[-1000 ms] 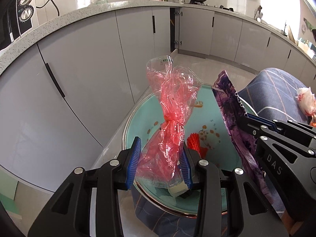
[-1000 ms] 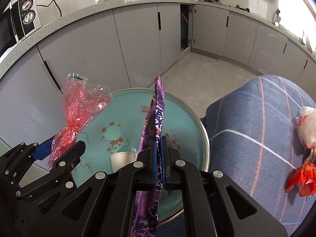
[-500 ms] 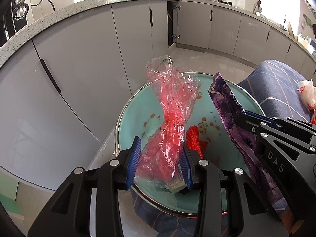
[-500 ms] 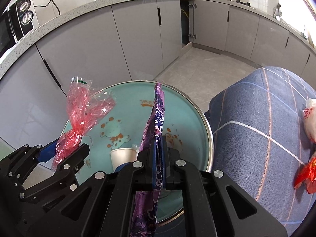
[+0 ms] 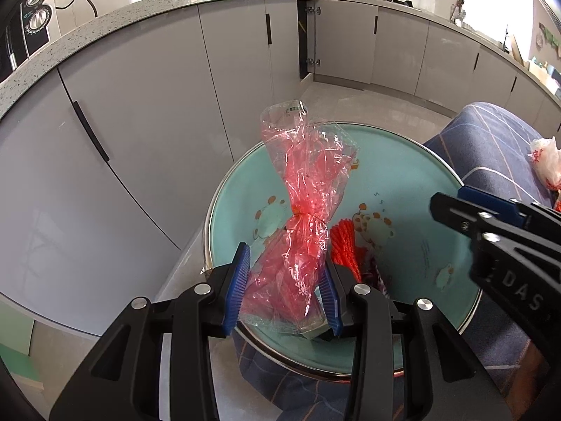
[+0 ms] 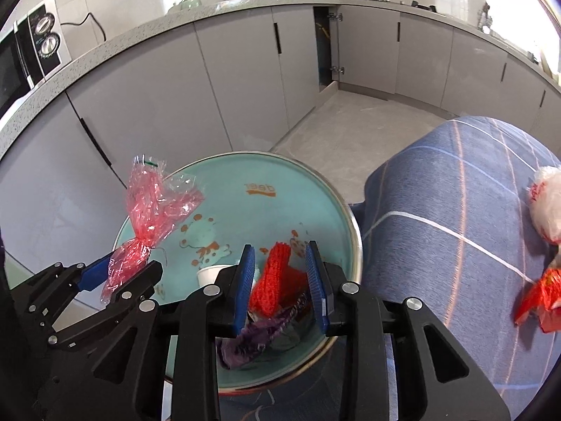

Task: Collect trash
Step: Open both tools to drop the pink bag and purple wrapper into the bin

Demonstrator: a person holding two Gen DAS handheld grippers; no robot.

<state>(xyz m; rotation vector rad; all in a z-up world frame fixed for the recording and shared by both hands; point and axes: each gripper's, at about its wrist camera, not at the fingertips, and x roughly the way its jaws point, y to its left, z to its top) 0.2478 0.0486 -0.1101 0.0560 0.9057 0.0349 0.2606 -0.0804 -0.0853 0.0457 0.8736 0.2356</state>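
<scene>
Crinkly glossy red plastic wrapper; smooth glazed basin

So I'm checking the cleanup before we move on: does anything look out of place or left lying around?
Yes. A white and red bag and a red wrapper lie on the blue checked cloth, outside the teal basin. The left gripper holds a red cellophane bag over the basin.

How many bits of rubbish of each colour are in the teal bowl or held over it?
Red: 2, the cellophane bag gripped in the left fingers and the mesh sleeve
Purple: 1, the wrapper
White: 1, the cup
Total: 4
</scene>
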